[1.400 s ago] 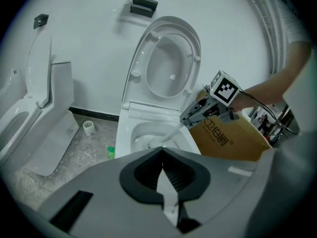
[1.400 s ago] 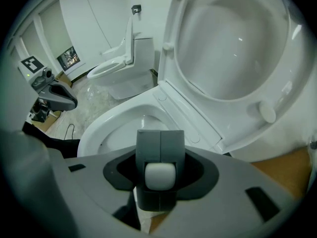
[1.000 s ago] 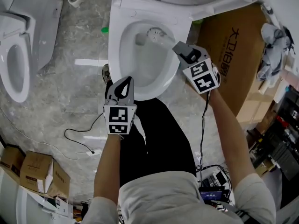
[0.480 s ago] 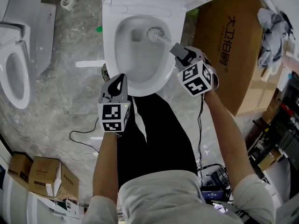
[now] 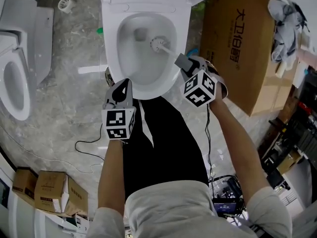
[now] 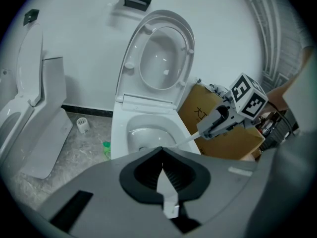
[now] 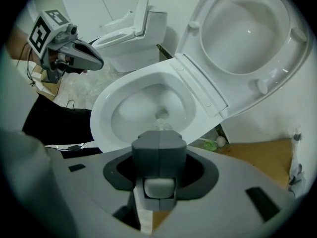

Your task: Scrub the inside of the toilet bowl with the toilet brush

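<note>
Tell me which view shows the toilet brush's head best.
The head view: the brush head sits plainly inside the toilet bowl. The right gripper view shows only bristles peeking past the right gripper. The left gripper view shows just the handle.

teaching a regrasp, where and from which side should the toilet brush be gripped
Grip the toilet brush on its straight handle, near the upper end, not the bristle head in the toilet bowl. The handle slants up over the rim toward the person's right, so come from that side, jaws across the shaft, as the right gripper does.
</note>
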{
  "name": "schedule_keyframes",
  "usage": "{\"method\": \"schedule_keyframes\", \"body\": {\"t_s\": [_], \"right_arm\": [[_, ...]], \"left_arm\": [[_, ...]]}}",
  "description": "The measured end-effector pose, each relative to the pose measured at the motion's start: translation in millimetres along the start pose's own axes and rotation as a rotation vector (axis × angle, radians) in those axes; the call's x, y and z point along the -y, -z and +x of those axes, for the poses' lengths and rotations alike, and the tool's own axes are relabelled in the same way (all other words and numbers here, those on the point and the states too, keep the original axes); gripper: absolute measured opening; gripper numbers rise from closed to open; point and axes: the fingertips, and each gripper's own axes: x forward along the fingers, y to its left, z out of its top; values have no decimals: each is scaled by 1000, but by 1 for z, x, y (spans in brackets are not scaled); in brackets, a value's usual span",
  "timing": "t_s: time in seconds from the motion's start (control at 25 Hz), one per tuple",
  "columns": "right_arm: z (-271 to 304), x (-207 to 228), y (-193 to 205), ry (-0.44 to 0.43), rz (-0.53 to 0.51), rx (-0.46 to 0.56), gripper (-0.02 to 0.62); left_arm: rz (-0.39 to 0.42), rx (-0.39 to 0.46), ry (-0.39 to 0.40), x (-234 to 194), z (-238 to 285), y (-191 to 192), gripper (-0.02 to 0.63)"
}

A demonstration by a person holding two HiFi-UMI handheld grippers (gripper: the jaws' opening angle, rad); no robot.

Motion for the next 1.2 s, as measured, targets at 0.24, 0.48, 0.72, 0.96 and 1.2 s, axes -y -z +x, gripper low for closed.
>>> {"method": "schedule_keyframes", "body": {"t_s": [0.24, 0.48, 0.72, 0.96, 1.2], "right_arm": [[3, -31, 9, -42, -14, -25, 170], [5, -67, 8, -102, -33, -28, 170], [3, -93, -9, -146, -26, 6, 170], [-4, -109, -45, -179, 5, 69, 170], [-12, -111, -85, -200, 61, 136, 170]], "left_arm": [[8, -1, 4, -3, -2, 1, 9], [-5, 5, -24, -15, -8, 2, 9], [-2, 2, -28, -24, -14, 2, 9], [0, 4, -29, -35, -20, -4, 9], [-4, 8, -34, -53, -25, -12, 9]]}}
